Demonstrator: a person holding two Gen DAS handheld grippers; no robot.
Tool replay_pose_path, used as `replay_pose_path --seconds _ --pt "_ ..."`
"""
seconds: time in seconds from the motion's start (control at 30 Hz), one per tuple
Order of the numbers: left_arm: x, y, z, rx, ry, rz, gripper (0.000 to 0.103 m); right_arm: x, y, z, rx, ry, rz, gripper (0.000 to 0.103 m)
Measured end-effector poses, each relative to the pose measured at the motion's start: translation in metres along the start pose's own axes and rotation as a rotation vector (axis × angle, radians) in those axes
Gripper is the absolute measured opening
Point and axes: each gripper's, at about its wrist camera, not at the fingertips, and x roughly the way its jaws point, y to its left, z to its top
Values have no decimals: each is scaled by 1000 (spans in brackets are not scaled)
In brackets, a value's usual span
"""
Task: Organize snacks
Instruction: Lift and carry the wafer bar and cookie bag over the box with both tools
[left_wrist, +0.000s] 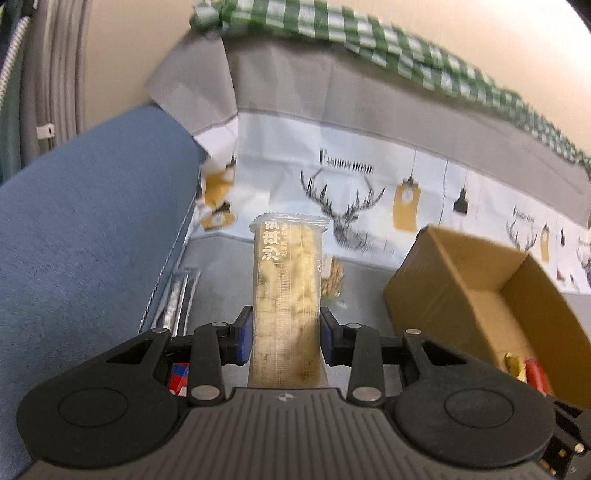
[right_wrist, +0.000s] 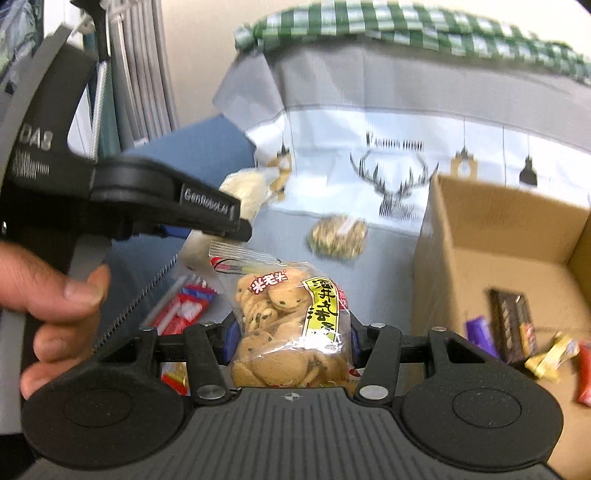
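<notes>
A long, clear-wrapped snack bar (left_wrist: 286, 295) is clamped between the blue pads (left_wrist: 245, 338) of the left gripper (left_wrist: 286, 338), which is closed narrowly on the bar's lower half. White Chinese characters are printed down its wrapper, and its long axis runs straight ahead along the fingers, with the crimped end pointing away from the camera toward the deer-printed cloth (left_wrist: 369, 184). On that cloth the words "FASHION HOME" can be read, though they are blurred.

In the right wrist view a clear cookie bag (right_wrist: 291, 325) is gripped by the right gripper (right_wrist: 291, 345), whose jaws are closed against the bag's sides. A red label with white characters and a yellow label with dark characters are seen on the bag; its sealed top points forward and slightly left. The left gripper's body is seen at the left of this view, marked "GenRobot.AI", with a hand (right_wrist: 55, 314) wrapped around its handle.

An open cardboard box (right_wrist: 498, 229) stands to the right, holding several small wrapped sweets (right_wrist: 546, 354) and a dark bar (right_wrist: 511, 325). A round seed-covered snack (right_wrist: 338, 236) lies on the grey surface near the box. Red-and-white packets (right_wrist: 188, 308) lie to the left, beside a blue cushion (left_wrist: 92, 229).
</notes>
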Motion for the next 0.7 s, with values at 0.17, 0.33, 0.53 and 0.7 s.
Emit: replay_pose_path --seconds 0.17,0.33,0.53,0.7 --pt "-13 -11 -1 14 -30 -30 39 -20 -13 8 0 -39 -22 54" --pt "-15 -25 -2 42 -49 -57 39 -31 -27 14 21 -61 -53 54" --pt "-13 -39 -3 76 -60 -91 39 -47 -48 18 32 -93 -96 54" --pt "-12 -45 -2 86 -68 -114 39 -56 -76 27 51 -113 -142 54"
